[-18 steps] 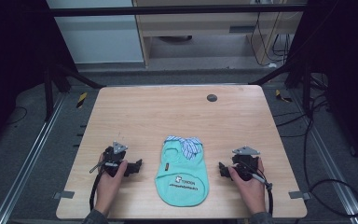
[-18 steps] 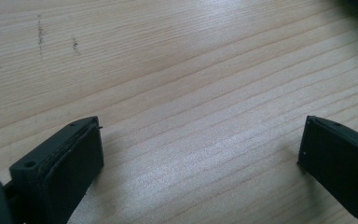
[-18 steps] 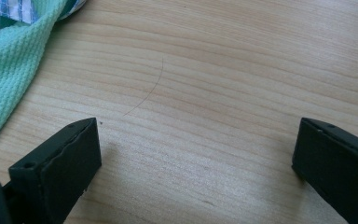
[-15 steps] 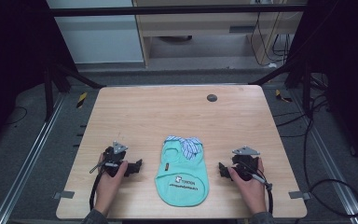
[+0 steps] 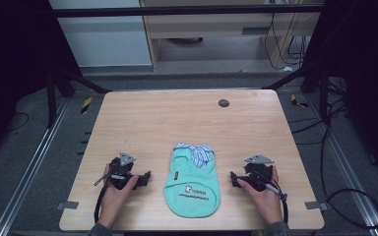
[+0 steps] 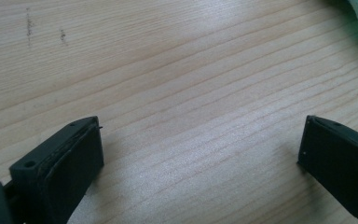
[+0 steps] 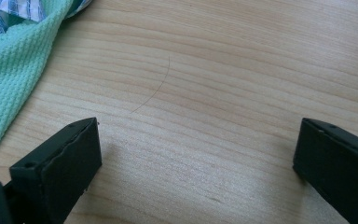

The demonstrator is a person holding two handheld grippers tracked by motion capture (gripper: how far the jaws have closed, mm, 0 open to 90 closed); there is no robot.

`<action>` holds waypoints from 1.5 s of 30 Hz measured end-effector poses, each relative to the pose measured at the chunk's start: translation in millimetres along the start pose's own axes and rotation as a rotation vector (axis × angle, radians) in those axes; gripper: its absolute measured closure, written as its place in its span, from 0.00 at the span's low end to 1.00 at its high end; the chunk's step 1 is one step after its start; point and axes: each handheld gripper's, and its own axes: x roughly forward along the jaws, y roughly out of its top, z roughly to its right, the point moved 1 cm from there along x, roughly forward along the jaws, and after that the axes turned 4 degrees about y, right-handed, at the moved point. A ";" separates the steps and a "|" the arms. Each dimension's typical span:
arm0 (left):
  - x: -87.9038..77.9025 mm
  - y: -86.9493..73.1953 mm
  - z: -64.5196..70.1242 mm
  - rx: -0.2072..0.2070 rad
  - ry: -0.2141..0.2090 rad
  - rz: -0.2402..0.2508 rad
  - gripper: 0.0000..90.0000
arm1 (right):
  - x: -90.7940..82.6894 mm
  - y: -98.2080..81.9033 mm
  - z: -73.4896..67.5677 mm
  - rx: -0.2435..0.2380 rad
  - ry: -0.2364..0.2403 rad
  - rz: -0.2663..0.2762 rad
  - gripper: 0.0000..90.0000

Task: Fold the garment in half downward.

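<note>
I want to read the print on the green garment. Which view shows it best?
The high view: the whole garment lies flat between the two tools, white print visible though too small to read. The right gripper view catches its waffle-knit edge and striped collar; the left gripper view shows a corner.

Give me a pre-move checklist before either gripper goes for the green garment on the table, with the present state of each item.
1. Left gripper open: ok, its jaws stand wide with bare wood between them.
2. Right gripper open: ok, jaws wide, nothing between them.
3. Green garment free of both grippers: ok, it lies between them, touched by neither.
4. Garment lying flat: ok across the green body; the striped collar at its far end is bunched.
5. Table around the garment free of obstacles: ok; a small dark round thing sits well off near the far edge.
6. Cables clear of the garment: ok, each trails back past its hand.
</note>
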 end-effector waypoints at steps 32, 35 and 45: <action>25.3 95.9 22.7 0.142 -0.215 0.029 0.39 | 26.3 82.8 -37.3 -0.179 0.142 -0.033 0.72; 31.9 103.7 29.8 0.161 -0.219 0.027 0.46 | 32.0 92.1 -39.7 -0.175 0.169 -0.031 0.78; 54.8 134.0 43.0 0.169 -0.207 0.022 0.61 | 52.4 112.3 -43.7 -0.160 0.195 -0.035 0.87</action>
